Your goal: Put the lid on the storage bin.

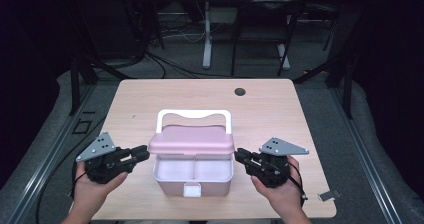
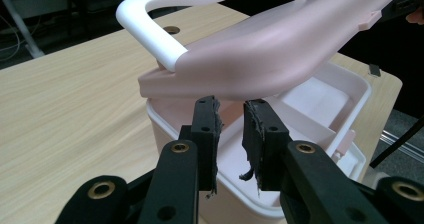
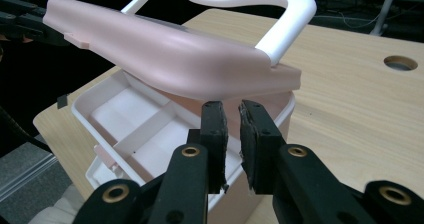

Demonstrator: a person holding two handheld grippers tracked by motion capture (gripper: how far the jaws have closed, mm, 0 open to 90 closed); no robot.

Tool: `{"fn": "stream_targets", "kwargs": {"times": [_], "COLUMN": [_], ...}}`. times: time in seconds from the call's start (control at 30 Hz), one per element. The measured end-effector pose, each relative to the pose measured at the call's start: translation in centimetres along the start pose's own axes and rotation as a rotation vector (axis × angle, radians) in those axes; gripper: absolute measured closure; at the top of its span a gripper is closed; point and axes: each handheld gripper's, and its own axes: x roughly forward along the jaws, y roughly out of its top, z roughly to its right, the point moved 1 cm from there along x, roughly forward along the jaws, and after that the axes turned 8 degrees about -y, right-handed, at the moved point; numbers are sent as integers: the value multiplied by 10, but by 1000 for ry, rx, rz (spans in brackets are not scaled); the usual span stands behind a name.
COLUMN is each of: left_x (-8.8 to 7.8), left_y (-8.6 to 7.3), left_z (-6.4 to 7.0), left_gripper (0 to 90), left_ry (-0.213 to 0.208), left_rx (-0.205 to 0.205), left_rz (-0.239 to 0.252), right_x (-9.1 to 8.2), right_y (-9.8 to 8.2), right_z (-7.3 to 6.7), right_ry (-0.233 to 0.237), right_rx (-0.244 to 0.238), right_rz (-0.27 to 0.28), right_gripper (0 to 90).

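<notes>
A pink storage box (image 1: 220, 185) stands at the front middle of the wooden table (image 1: 150, 99), with a divider inside. Its pink lid (image 1: 192, 141) is raised at the front and tilted, and the white handle (image 1: 194, 115) lies behind it. My left gripper (image 1: 142, 156) touches the lid's left end and my right gripper (image 1: 240, 156) its right end. In the left gripper view the gripper (image 2: 231, 104) has its tips just under the lid's (image 2: 280, 49) edge, a narrow gap between the pads, nothing in it. In the right gripper view the gripper (image 3: 231, 106) stands likewise under the lid (image 3: 165, 59).
A round cable hole (image 1: 240, 91) is at the table's far right. A small metal clip (image 1: 328, 195) sits at the front right corner. A white latch (image 1: 192, 189) is on the box's front wall. Dark frame legs and cables stand beyond the table.
</notes>
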Motion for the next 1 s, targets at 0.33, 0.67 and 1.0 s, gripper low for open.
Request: {"fn": "stream_targets", "kwargs": {"times": [0.33, 0.67, 1.0], "left_x": [-6, 1, 9], "left_y": [-11, -6, -5], "left_z": [-6, -16, -41], "left_gripper": [748, 722, 684], "left_ry": [30, 40, 80], "left_rx": [-27, -49, -95], "left_rz": [-28, -2, -7], "right_x": [-2, 2, 17], "right_y": [-9, -6, 5], "right_z": [7, 12, 23], "right_ry": [-26, -29, -64], "right_rx": [27, 40, 57], "right_rz": [-15, -10, -7], "right_gripper": [801, 794, 735]}}
